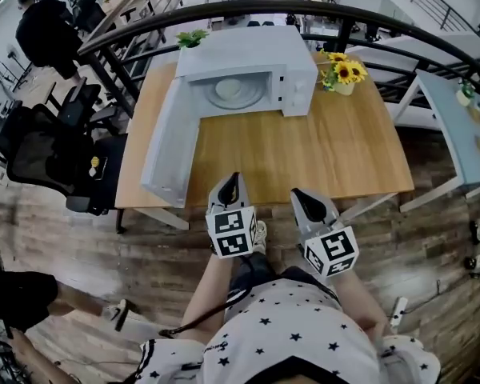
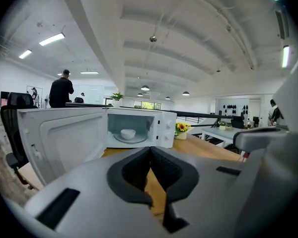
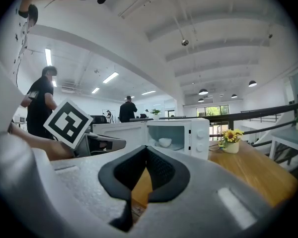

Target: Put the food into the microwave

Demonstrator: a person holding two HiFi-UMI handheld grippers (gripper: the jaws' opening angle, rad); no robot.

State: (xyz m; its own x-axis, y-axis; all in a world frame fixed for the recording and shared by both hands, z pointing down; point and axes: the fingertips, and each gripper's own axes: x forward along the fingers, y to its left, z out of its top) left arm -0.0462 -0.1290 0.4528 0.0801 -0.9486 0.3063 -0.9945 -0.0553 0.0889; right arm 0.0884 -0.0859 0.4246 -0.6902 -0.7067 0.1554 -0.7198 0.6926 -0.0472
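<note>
Head view, microwave point(image 1: 252, 66): we see it at the far side of the counter point(image 1: 328, 162), its door point(image 1: 170, 138) swung wide open to the left.
Head view, cavity: a white bowl point(image 1: 237, 91) sits on the round turntable inside; we cannot tell what is in it.
Head view, pot point(image 1: 345, 88): it holds sunflowers point(image 1: 346, 72) and stands just right of the microwave, on the counter.
Head view, left tongs point(image 1: 234, 179): they are held at the near edge of the counter, pointing at the microwave, with nothing in them.
Head view, right tongs point(image 1: 299, 194): they are beside the left pair, also at the near edge and also empty.
Left gripper view, tongs: the dark pads meet at the tips, fully closed, with only bare wood showing behind them.
Left gripper view, white bowl point(image 2: 127, 133): it is inside the open microwave point(image 2: 161, 128), well apart from us, in the middle of the turntable.
Right gripper view, tongs: the pads touch at the tips, closed on nothing.
Right gripper view, white bowl point(image 3: 165, 142): it rests inside the lit cavity, and the sunflowers point(image 3: 230, 135) stand to the right of the microwave.
</note>
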